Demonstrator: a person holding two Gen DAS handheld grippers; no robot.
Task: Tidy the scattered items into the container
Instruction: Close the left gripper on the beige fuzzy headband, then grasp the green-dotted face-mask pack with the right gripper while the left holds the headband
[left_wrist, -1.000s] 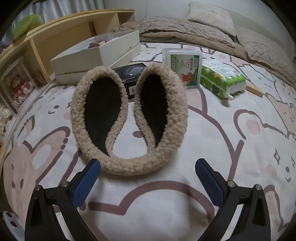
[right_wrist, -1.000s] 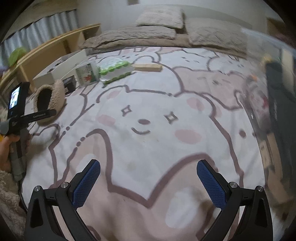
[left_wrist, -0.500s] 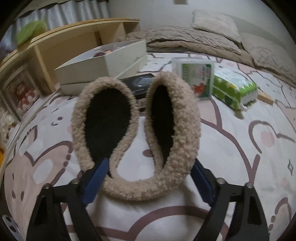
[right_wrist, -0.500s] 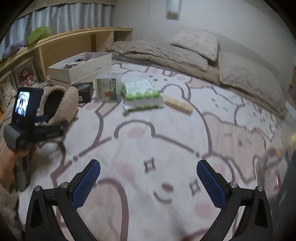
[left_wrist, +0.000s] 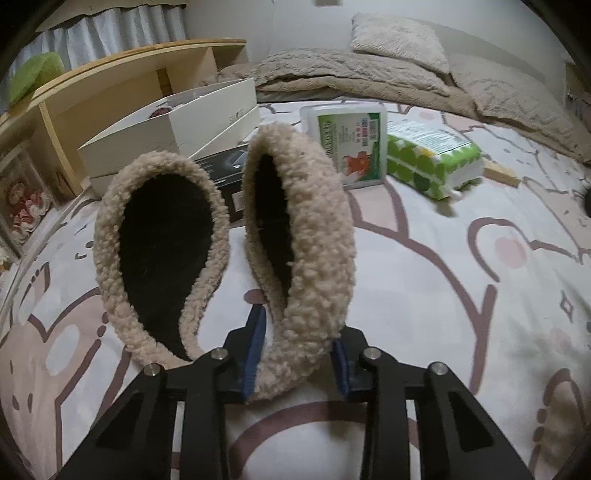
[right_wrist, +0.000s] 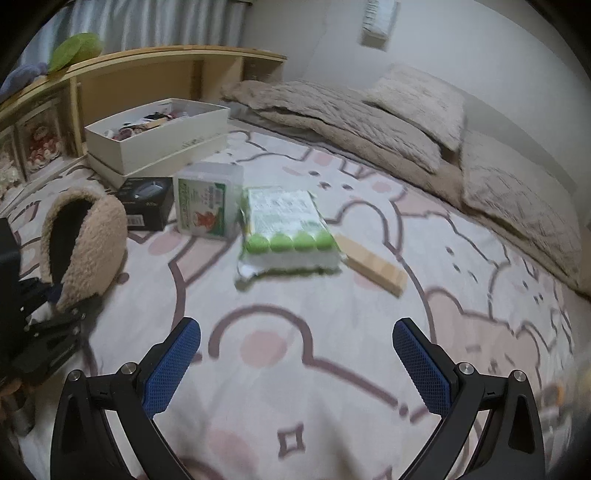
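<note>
Across the whole frame, bed: the cartoon-print bedspread (left_wrist: 424, 280) carries everything I have to tidy; it looks soft, so things may sink a little when I press on them.
Upper left, container: the white box (left_wrist: 166, 136) sits by the wooden shelf, already holding a few small things; I judge it the drop-off.
Centre of the left view, earmuffs: the fleece earmuffs (left_wrist: 306, 236) stand on their band, both black-lined cups pointing up, just in front of the black box (right_wrist: 147, 201).
Handling: I expect them to be light, squashy and springy, not fragile; the fleece should not slip on the pads, and the band at the bottom is the place to take them.
Lower centre, left tool: my left gripper (left_wrist: 295, 354) is closing, with the fleece band between its blue pads; both pads already press into the pile.
Bottom of the right view, right tool: my right gripper (right_wrist: 295, 365) stands wide apart with nothing in it, above bare bedspread.
Middle, remaining items: the green tissue pack (right_wrist: 284, 229), the clear wipes case (right_wrist: 207, 201) and the wooden block (right_wrist: 373, 264) lie near one another.
</note>
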